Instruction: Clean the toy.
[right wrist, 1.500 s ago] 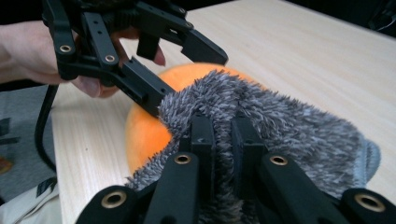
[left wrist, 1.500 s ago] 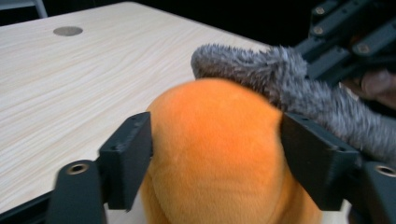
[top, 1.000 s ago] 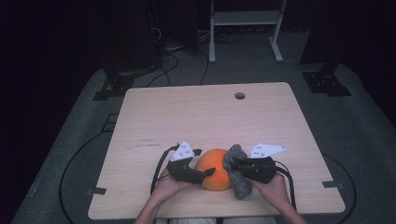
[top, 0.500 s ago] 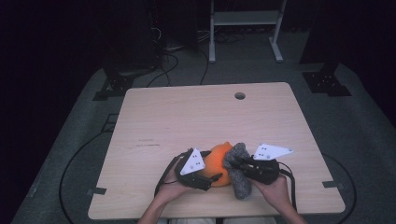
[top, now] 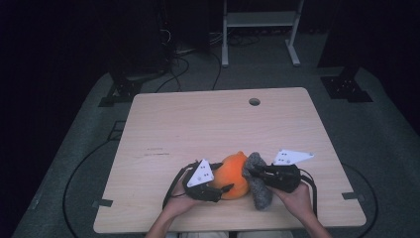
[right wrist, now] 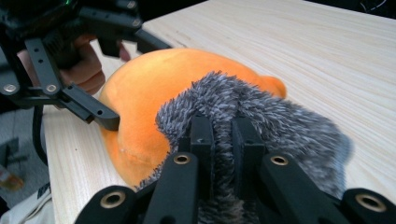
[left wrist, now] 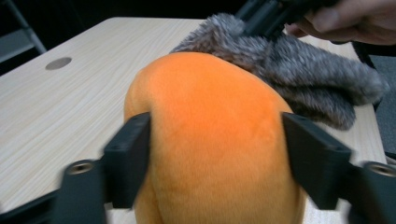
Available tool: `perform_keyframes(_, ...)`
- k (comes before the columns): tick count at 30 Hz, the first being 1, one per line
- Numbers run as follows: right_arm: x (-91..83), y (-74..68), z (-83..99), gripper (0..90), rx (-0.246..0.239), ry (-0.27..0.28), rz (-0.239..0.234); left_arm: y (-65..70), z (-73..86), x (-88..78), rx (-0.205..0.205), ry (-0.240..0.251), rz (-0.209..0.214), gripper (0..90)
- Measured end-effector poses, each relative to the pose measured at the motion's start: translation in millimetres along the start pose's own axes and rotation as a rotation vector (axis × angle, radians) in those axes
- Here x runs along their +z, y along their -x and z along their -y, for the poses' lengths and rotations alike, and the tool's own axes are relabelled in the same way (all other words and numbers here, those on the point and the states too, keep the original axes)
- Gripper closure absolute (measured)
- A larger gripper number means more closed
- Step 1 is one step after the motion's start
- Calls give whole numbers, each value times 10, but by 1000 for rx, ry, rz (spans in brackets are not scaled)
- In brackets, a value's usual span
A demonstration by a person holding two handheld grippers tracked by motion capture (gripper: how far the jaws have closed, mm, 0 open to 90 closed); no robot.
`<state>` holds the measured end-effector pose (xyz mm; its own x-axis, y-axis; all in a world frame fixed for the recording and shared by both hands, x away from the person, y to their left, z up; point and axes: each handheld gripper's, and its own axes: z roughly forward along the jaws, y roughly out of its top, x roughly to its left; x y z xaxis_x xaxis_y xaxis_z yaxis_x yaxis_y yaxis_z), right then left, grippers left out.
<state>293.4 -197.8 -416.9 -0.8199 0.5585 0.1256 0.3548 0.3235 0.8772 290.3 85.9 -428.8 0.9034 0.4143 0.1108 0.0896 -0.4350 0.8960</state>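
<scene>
Dim room: pale wooden worktop (top: 198, 129) with round cable hole (top: 254, 101), grey carpeted floor (top: 386, 134), white metal-legged rack (top: 260, 25) behind, black cables (top: 183, 64) on floor.

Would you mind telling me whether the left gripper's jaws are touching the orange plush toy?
Touching. In the left gripper view, the left gripper straddles the orange plush toy, both black jaws pressed against its sides with no gap showing.

Right tongs (right wrist: 223, 140) pinch a fold of grey furry fabric (right wrist: 280, 126) lying against an orange plush toy (right wrist: 140, 112) on the wooden table (right wrist: 303, 42); left tongs (right wrist: 112, 79) straddle the toy.
</scene>
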Motion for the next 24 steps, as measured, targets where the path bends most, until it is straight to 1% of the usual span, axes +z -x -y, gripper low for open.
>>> perform_keyframes(1,23,-6,20,806,3,-7,-6,-24,-5,-2,-29,-1,-7,165)
perform_keyframes(2,34,-5,43,806,13,-12,-16,-56,-8,-4,-77,1,-16,101)
perform_keyframes(3,52,-6,77,805,22,-21,-38,-88,-6,-4,-119,2,-11,57)
perform_keyframes(4,66,-25,108,803,30,-29,-66,-112,-2,3,-147,-7,7,45)
perform_keyframes(5,69,-52,132,803,17,-31,-72,-116,3,18,-152,-22,26,47)
perform_keyframes(6,66,-76,144,802,6,-35,-70,-107,11,27,-145,-28,51,71)
perform_keyframes(7,54,-79,148,803,-1,-44,-70,-88,18,23,-134,-17,71,159)
perform_keyframes(8,40,-58,151,805,1,-47,-68,-88,18,23,-134,-17,71,217)
perform_keyframes(9,18,-19,156,806,19,-53,-72,-46,6,19,-96,-20,47,269)
perform_keyframes(10,18,-19,156,806,19,-53,-72,-46,6,19,-96,-20,47,302)
perform_keyframes(11,-5,27,160,806,34,-65,-64,-28,2,15,-75,-19,43,302)
perform_keyframes(12,-85,88,135,805,58,-43,-51,-6,-3,12,-30,-10,41,345)
perform_keyframes(13,-110,87,106,804,63,-20,-73,16,-8,14,5,-6,45,355)
perform_keyframes(14,-137,62,56,804,48,10,-100,62,-13,23,43,7,41,356)
perform_keyframes(15,-149,0,-8,804,13,31,-108,93,-13,29,64,16,42,354)
perform_keyframes(16,-149,0,-8,804,13,31,-108,93,-13,29,64,16,42,329)
perform_keyframes(17,-136,-35,-37,805,-2,32,-104,133,-17,36,85,24,30,329)
perform_keyframes(18,-62,-94,-45,805,-39,11,-85,122,-37,42,40,14,15,197)
perform_keyframes(19,-44,-108,-34,806,-43,15,-88,94,-49,45,-3,5,17,132)
perform_keyframes(20,-44,-108,-34,806,-43,15,-88,94,-49,45,-3,5,17,102)
perform_keyframes(21,-11,-144,-18,807,-56,14,-92,53,-50,58,-35,-10,34,114)
perform_keyframes(22,-11,-144,-18,807,-56,14,-92,53,-50,58,-35,-10,34,187)
perform_keyframes(23,-13,-113,26,809,-56,13,-77,66,-31,50,-5,-5,21,274)
perform_keyframes(24,-21,-60,56,810,-38,14,-83,88,-18,40,12,1,17,292)
